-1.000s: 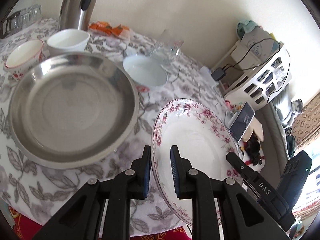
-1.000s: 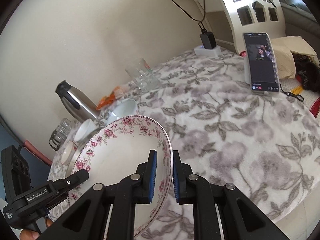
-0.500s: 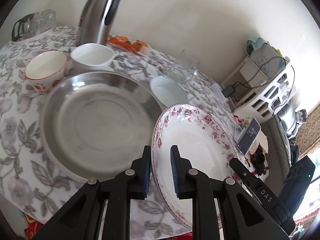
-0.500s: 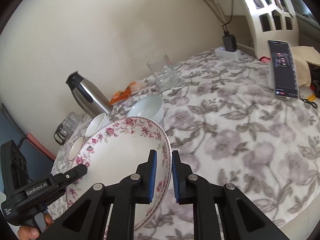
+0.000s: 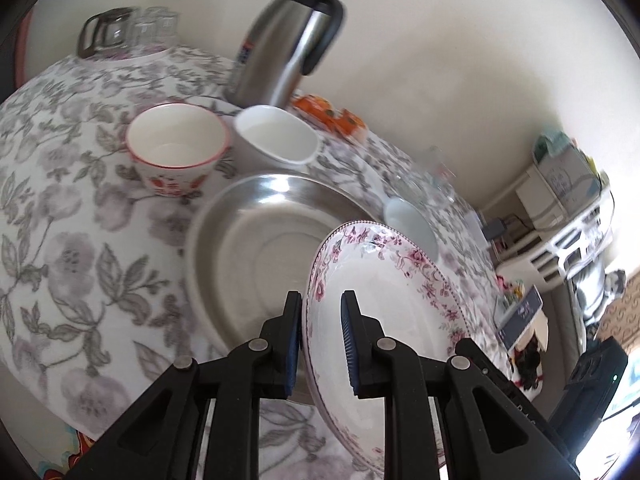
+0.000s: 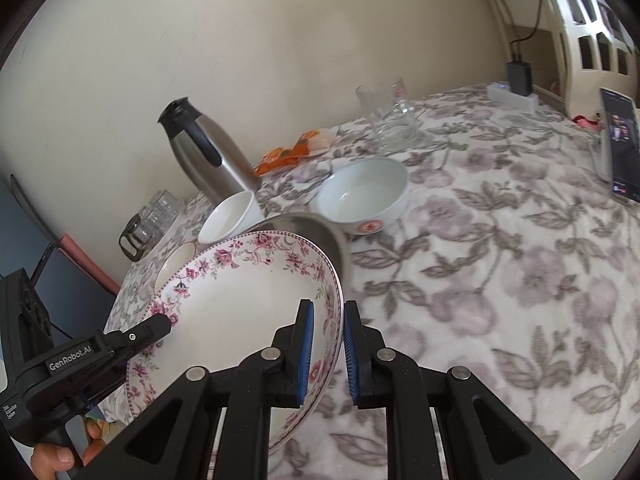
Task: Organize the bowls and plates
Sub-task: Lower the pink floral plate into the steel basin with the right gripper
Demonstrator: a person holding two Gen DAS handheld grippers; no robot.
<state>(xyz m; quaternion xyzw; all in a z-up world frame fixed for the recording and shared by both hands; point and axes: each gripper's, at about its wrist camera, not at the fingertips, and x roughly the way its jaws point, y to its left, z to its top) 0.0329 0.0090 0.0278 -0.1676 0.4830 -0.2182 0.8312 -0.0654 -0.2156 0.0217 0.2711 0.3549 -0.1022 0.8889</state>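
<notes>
Both grippers hold one floral-rimmed plate (image 5: pixel 384 312), lifted and tilted above the table. My left gripper (image 5: pixel 320 340) is shut on its near rim; my right gripper (image 6: pixel 326 354) is shut on the opposite rim (image 6: pixel 256 304). A large steel plate (image 5: pixel 260 248) lies on the table just beyond and partly under the floral plate; it also shows in the right wrist view (image 6: pixel 320 228). A red-rimmed bowl (image 5: pixel 176 144), a white square bowl (image 5: pixel 276 140) and a white round bowl (image 6: pixel 362 194) stand around it.
A steel thermos (image 5: pixel 288 44) stands at the back by the wall, with a rack of glasses (image 5: pixel 128 32) to its left and orange packets (image 5: pixel 332 114) beside it. A glass jar (image 6: pixel 386 116) and a phone (image 6: pixel 620 144) are on the flowered tablecloth (image 6: pixel 500 260).
Both grippers have carried the floral plate leftward over the steel plate's right side. The thermos and small bowls have come closer in view. The grips have not changed.
</notes>
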